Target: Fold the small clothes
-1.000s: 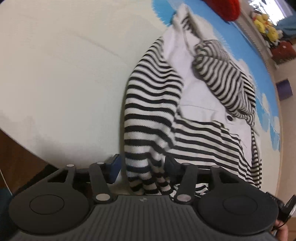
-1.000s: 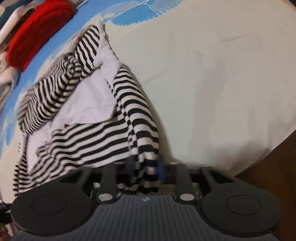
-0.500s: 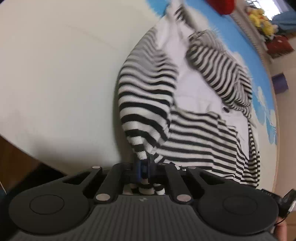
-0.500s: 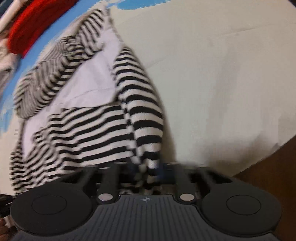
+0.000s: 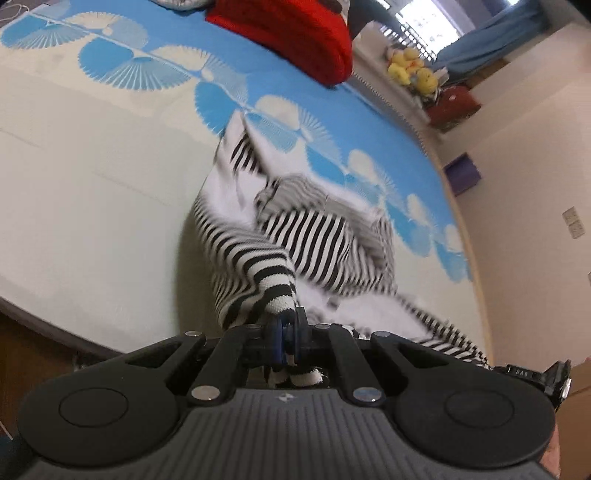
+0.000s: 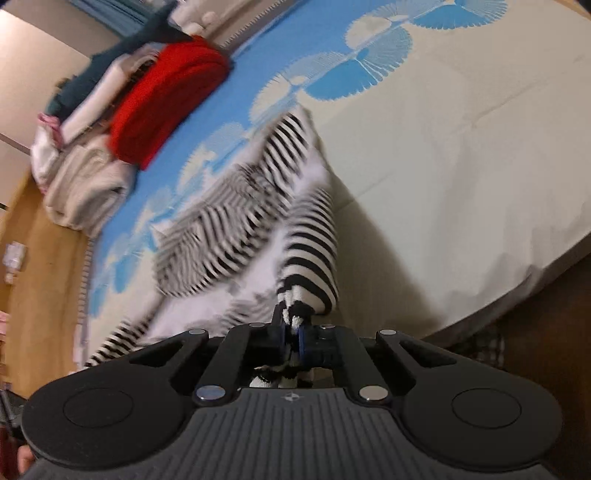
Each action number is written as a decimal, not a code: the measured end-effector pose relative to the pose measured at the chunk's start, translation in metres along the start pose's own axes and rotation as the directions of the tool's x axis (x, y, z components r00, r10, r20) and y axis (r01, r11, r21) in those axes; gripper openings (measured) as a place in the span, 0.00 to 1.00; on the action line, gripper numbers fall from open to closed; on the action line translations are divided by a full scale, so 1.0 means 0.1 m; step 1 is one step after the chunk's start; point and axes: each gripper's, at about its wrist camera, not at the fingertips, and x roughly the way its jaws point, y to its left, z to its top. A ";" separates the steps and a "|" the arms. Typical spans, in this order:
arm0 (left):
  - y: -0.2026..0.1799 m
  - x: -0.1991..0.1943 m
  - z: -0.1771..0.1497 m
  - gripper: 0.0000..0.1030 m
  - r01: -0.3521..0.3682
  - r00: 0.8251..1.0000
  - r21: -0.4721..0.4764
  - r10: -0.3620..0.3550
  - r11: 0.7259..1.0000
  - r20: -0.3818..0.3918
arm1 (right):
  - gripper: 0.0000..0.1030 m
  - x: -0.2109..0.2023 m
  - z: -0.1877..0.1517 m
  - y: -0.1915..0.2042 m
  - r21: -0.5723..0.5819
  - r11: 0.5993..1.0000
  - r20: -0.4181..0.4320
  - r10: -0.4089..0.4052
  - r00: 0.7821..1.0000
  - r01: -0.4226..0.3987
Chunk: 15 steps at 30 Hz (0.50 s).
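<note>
Where bedsheet (image 5: 92,184) spreads, red knit (image 5: 288,29) lies.

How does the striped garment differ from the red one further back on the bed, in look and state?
The striped garment is black-and-white with plain white panels; the red garment is one solid colour. The striped one is spread loose, pinched at its near edge by both the left gripper and the right gripper; the red one lies folded, held by neither. Both are on the blue-patterned bed cover.
</note>
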 end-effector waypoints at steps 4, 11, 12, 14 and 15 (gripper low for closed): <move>-0.03 0.27 0.39 0.06 -0.016 0.999 -0.036 0.018 0.999 0.035 | 0.05 0.07 0.27 0.12 0.042 0.998 0.054 0.043 0.998 -0.045; 0.01 1.17 1.46 0.06 -0.025 0.996 -0.200 0.042 0.979 0.077 | 0.05 0.96 1.33 0.43 0.079 0.997 0.166 -0.011 0.986 -0.002; 0.01 1.27 1.56 0.06 -0.035 0.995 -0.205 0.053 0.978 0.084 | 0.05 1.09 1.45 0.46 0.088 0.996 0.179 -0.023 0.984 0.007; 0.03 1.49 1.72 0.06 -0.065 0.990 -0.184 0.086 0.981 0.112 | 0.05 1.36 1.63 0.48 0.104 0.994 0.201 -0.008 0.980 -0.013; 0.08 1.58 1.75 0.06 -0.069 0.989 -0.181 0.091 0.981 0.119 | 0.05 1.45 1.66 0.48 0.095 0.995 0.207 -0.007 0.978 -0.013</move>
